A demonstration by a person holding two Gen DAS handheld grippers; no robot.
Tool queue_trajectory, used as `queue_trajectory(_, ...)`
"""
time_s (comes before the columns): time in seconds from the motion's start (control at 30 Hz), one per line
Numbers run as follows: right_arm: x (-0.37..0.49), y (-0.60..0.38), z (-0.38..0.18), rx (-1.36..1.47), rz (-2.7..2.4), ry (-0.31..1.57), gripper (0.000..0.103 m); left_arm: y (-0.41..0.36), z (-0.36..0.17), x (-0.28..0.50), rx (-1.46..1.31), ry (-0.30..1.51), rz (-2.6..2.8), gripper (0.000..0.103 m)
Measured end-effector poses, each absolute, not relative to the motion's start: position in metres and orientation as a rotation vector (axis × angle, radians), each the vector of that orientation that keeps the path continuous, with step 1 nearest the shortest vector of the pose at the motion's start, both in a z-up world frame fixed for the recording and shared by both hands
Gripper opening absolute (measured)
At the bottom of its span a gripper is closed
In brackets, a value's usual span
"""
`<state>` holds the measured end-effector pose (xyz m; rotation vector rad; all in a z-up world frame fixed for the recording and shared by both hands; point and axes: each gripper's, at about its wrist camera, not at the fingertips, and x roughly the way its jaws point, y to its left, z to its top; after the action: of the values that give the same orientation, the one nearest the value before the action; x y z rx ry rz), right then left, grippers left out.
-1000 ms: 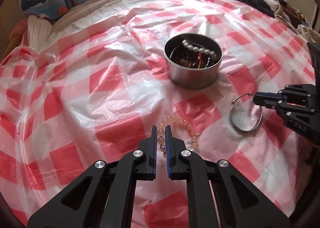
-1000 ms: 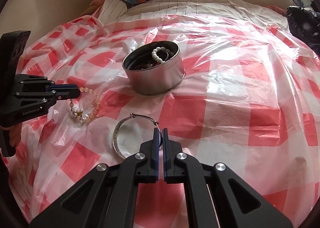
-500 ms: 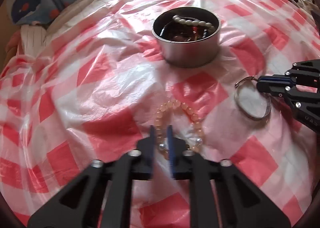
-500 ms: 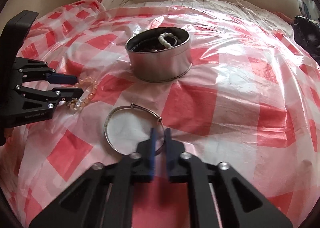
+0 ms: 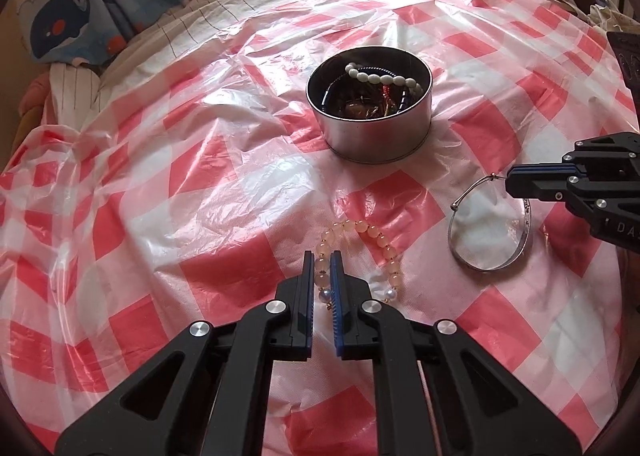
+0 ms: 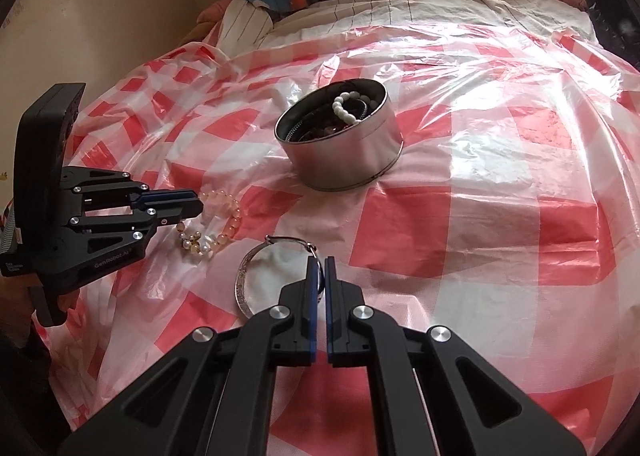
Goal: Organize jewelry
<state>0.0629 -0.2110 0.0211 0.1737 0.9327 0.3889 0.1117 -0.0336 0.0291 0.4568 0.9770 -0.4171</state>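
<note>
While both grippers sit low over the red-and-white checked plastic sheet [image 5: 224, 184], each has its jaws clamped on a piece of jewelry. In the left wrist view, the left gripper [image 5: 322, 260] at lower centre of the frame is closed on the near side of the peach bead bracelet [image 5: 372, 232], a bead pinched between its blue pads; the rest of the loop lies on the sheet just beyond the fingertips. At the right edge of that frame, the right gripper [image 5: 510, 180] is closed on the silver bangle [image 5: 486, 266], which lies mostly flat on the sheet. The right wrist view confirms this: the thin wire side of the bangle runs between the nearly shut fingers at lower centre, though whether the bangle is lifted clear of the sheet cannot be determined. The round metal tin [image 5: 372, 136] stands upright at upper centre, apart from both pieces, holding a white bead bracelet [image 5: 384, 76] over darker items. A whale-print cloth [image 5: 80, 8] occupies the upper left corner.
</note>
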Motion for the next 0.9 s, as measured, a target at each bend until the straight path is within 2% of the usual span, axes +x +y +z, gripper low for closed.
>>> queue_trajectory(0.4, 0.062, -0.212, 0.022, 0.174, 0.385, 0.925, 0.004, -0.034, 0.034, 0.111, 0.455, 0.960, -0.419, 0.007)
queue_trajectory(0.9, 0.062, -0.217, 0.023, 0.176, 0.362, 0.920, 0.004, 0.000, 0.056, 0.119, 0.261, 0.943, -0.450, 0.007)
